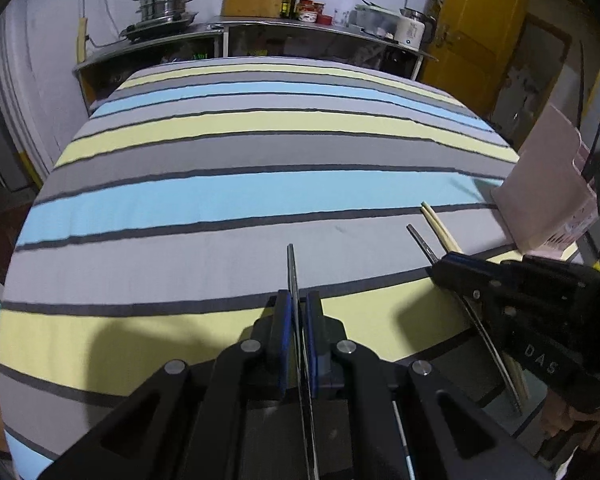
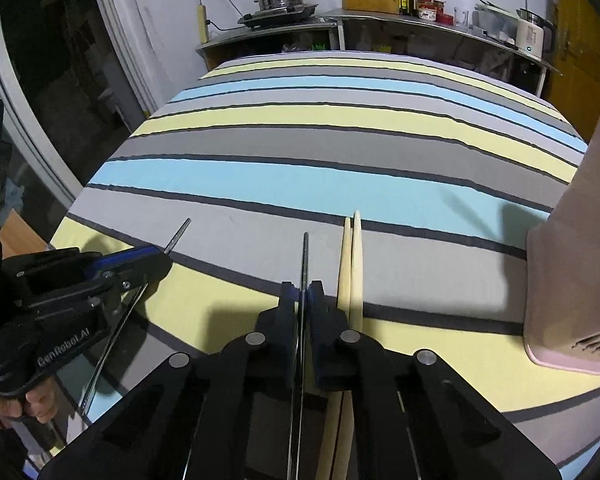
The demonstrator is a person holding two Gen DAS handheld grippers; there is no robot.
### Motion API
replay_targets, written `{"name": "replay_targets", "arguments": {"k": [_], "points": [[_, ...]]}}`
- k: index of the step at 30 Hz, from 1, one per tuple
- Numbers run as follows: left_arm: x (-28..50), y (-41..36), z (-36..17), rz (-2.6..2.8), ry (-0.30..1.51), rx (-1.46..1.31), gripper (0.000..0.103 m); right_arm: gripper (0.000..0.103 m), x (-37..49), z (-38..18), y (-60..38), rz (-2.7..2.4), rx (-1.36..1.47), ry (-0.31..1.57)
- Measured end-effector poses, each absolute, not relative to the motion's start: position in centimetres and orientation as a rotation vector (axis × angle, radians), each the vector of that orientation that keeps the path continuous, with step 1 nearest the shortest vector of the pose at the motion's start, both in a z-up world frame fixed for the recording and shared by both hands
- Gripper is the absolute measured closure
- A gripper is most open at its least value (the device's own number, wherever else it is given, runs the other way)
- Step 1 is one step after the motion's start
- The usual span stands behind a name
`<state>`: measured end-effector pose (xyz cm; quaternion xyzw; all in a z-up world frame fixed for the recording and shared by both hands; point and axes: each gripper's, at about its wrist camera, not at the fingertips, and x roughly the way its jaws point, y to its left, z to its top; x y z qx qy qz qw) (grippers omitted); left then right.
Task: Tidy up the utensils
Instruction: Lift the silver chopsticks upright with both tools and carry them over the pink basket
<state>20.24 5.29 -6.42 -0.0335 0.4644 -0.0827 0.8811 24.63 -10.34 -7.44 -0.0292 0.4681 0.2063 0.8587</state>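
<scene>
Wooden chopsticks (image 2: pixel 350 272) half under fingers (image 2: pixel 324 312).

The near ends of both dark metal utensils (image 1: pixel 291 268) (image 2: pixel 305 256) run under the jaws, so what kind they are cannot be told. The pale wooden chopsticks (image 2: pixel 351 264) are partly hidden beneath the right gripper (image 2: pixel 302 300). The pink holder (image 2: pixel 572 240) is cut off by the picture's right edge; its opening is out of sight.

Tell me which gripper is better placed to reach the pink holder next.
Probably the right gripper, shut on a metal utensil: the pink holder stands close on its right, while the left gripper is farther.
</scene>
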Motion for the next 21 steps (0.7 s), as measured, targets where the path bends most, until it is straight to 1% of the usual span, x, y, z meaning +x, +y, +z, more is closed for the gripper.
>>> {"name": "replay_targets", "arguments": {"k": [5, 10, 21], "points": [[20.2, 5.6, -6.2, -0.169, 0.977, -0.092, 0.097, 0.098, 24.3, -7.0, -10.2, 0.453, -0.052, 0.986], [19.1, 5.9, -4.8, -0.176, 0.946, -0.109, 0.098, 0.098, 23.1, -5.0, -10.3, 0.472, -0.052, 0.939], [15.4, 5.9, 2.2, -0.221, 0.806, -0.113, 0.098, 0.098, 18.9, 1.5, -12.9, 0.484, 0.011, 0.796]]}}
